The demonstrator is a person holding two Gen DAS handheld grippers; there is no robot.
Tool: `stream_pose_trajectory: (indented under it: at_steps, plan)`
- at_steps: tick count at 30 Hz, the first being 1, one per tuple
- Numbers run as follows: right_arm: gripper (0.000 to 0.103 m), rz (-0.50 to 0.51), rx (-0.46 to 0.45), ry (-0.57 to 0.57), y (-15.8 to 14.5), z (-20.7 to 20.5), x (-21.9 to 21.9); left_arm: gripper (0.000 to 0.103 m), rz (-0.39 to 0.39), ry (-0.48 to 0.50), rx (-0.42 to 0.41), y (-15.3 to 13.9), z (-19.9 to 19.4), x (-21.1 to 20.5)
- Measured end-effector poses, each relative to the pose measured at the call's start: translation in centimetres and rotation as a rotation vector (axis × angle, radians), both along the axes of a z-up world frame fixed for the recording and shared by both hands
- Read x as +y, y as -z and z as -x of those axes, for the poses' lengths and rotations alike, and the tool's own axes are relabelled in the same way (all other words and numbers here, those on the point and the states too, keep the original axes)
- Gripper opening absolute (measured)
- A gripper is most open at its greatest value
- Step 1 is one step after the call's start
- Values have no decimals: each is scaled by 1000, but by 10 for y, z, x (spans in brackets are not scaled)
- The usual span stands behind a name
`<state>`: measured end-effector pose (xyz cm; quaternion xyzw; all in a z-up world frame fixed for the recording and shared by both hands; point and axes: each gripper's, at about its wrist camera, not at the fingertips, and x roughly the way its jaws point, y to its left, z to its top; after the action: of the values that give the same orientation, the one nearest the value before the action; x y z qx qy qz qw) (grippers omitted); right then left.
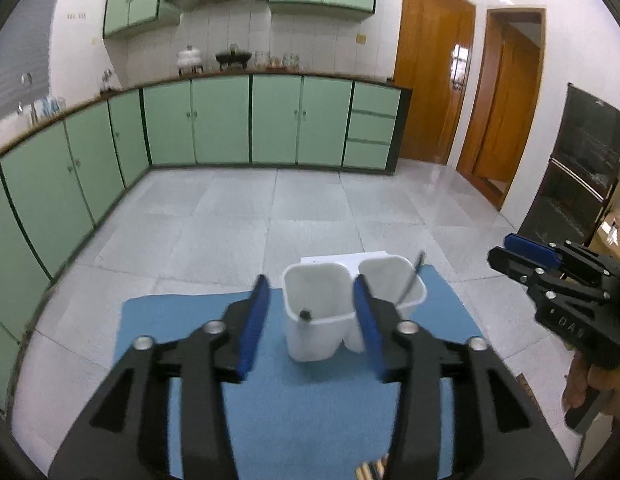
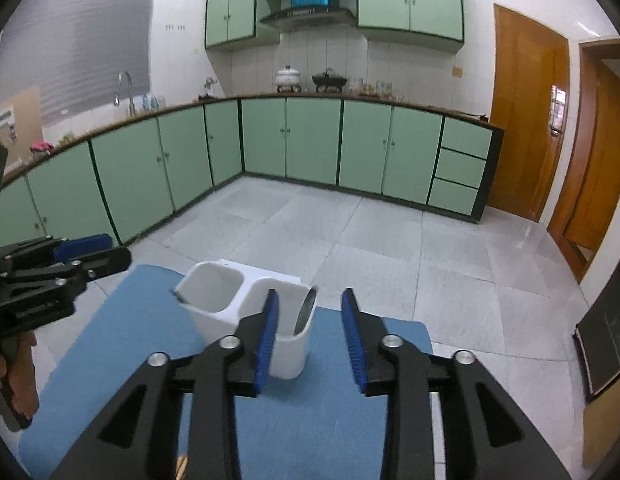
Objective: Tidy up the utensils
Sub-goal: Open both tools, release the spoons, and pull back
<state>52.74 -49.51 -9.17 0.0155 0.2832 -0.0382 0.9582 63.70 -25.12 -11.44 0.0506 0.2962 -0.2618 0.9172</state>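
Both claws, left point(image 1: 310, 296) and right point(image 2: 310, 312), gape empty before the white holder point(image 1: 313, 336) on blue mat point(image 1: 294, 408).

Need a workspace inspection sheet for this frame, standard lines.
Surface: blue mat on a pale tiled floor.
Job's things: white two-cup holder on the mat; a utensil leans in its right cup, a black-tipped one in the left.
Clutter: wooden sticks at the near edge, barely visible.
Grippers: left claw open, empty; right claw open, empty.
Cables: nothing seen.
Surroundings: green cabinets, wooden doors.
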Motion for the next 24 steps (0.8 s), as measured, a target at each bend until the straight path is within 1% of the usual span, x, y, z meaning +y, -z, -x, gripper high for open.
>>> stream_pose_trajectory:
  at_steps: [3, 5, 7, 8, 12, 15, 17, 19, 20, 23, 24]
  plan:
    - [36, -27, -37, -1, -2, 50, 6, 48, 3, 9, -24, -2, 40, 24]
    - [36, -33, -48, -3, 3, 83, 13, 50, 5, 11, -32, 3, 72, 42]
    - [37, -42, -53, -7, 15, 122, 23, 54, 8, 11, -39, 11, 102, 58]
    - [39, -42, -55, -6, 19, 136, 26, 55, 10, 7, -43, 15, 119, 67]
    - [48, -30, -54, 0, 48, 206, 52, 66, 35, -21, -51, 34, 178, 99]
    - [49, -43, -28, -10, 74, 246, 72, 74, 54, -56, -60, 55, 227, 123]
    - [49, -41, -6, -21, 96, 272, 88, 75, 62, -61, -50, 70, 252, 132]
    - [50, -41, 19, -31, 112, 285, 101, 75, 44, -59, -46, 89, 278, 138]
    - [50, -49, 39, -35, 124, 291, 108, 75, 34, -54, -29, 102, 290, 139]
    - [49, -81, 91, -52, 151, 299, 125, 75, 7, -63, 39, 133, 304, 143]
    - [49, -81, 100, -59, 157, 302, 129, 75, 10, -71, 58, 139, 305, 146]
